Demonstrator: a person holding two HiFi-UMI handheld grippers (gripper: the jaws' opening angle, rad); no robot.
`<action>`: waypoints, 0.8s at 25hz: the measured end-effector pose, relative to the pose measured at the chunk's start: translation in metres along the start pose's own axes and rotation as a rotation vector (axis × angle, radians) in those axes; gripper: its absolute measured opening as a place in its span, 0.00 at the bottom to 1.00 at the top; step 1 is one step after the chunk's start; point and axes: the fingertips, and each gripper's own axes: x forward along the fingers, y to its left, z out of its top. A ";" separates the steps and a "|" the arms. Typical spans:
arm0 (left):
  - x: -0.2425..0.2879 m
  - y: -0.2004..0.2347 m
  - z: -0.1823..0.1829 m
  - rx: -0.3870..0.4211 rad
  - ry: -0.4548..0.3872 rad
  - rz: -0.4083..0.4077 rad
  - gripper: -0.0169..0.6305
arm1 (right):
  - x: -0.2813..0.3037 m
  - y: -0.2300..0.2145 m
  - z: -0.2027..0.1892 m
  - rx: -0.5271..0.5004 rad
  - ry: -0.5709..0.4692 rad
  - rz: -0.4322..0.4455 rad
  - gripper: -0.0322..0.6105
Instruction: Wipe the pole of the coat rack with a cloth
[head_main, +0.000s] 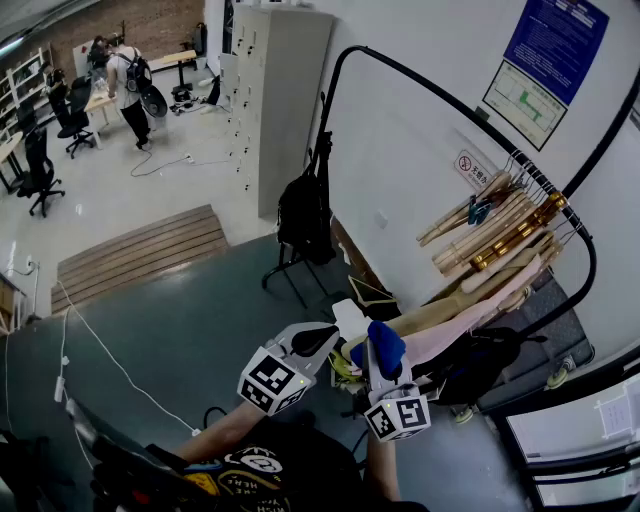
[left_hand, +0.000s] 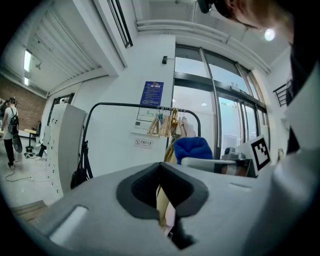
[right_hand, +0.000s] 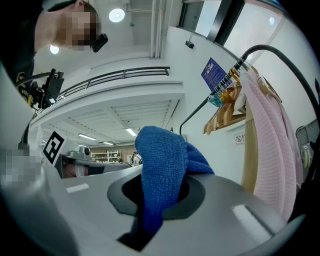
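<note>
Right gripper view: cloth in claw

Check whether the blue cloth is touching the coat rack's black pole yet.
Apart. The right gripper view shows the blue cloth clamped in the right gripper, with bare wall between it and the pole arching overhead.

Two grippers are showing, the left gripper and the right gripper, alongside one blue cloth, one coat rack carrying two garments, one pink garment and one beige garment, one black bag, one grey locker, one blue poster, and wooden hangers too crowded to count.
</note>
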 end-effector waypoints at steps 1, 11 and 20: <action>-0.002 0.003 -0.001 0.000 0.001 0.003 0.03 | 0.002 0.002 -0.001 -0.001 0.000 0.002 0.12; -0.023 0.039 -0.006 -0.020 0.003 0.030 0.03 | 0.030 0.020 -0.016 0.018 0.018 0.002 0.12; -0.030 0.077 -0.003 -0.033 -0.006 -0.005 0.03 | 0.072 0.026 -0.012 -0.017 -0.009 -0.018 0.12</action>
